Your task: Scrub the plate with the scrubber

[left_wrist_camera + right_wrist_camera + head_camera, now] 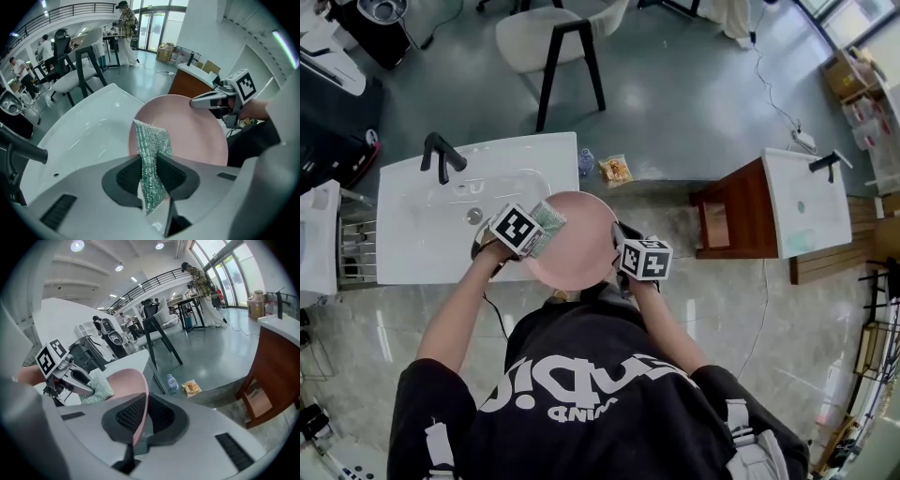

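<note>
Head view: the marker cubes (517, 230) cover both sets of jaws, so the scrubber (549, 218) only peeks out past the cube on the left gripper (150, 164). Left gripper view: its body hides the near edge of the pink plate (187, 136), and the black faucet (21, 151) is cut off at the left. Snack packet (617, 170) print is too small to read.
</note>
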A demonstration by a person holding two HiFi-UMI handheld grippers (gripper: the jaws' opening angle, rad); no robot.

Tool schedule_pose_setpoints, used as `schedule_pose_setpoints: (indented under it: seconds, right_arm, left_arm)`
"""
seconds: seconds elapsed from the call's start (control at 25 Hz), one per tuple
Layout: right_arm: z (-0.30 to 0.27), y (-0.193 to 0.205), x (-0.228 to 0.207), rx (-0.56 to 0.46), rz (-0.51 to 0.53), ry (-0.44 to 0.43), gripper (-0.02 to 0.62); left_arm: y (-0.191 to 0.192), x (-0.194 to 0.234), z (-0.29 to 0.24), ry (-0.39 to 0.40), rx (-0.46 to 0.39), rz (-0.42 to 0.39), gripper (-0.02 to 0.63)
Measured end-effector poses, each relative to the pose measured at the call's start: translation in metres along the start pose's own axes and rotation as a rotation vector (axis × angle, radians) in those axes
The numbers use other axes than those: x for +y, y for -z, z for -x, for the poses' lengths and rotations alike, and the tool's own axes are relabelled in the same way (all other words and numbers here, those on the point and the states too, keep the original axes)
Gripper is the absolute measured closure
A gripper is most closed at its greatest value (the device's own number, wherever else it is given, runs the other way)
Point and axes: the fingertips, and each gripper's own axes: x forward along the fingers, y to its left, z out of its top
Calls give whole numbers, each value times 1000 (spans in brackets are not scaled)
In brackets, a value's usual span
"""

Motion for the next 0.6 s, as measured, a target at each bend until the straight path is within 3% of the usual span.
schedule_pose_setpoints:
  seconds: [0.36,0.6]
  right_arm:
    - [0,-2,0,-19,-16,17,568]
    - [0,-2,0,-17,-39,14,566]
  left_arm:
    - [9,-34,-2,38,23,-71,500]
    - [-7,-63,-19,102,-2,-73,500]
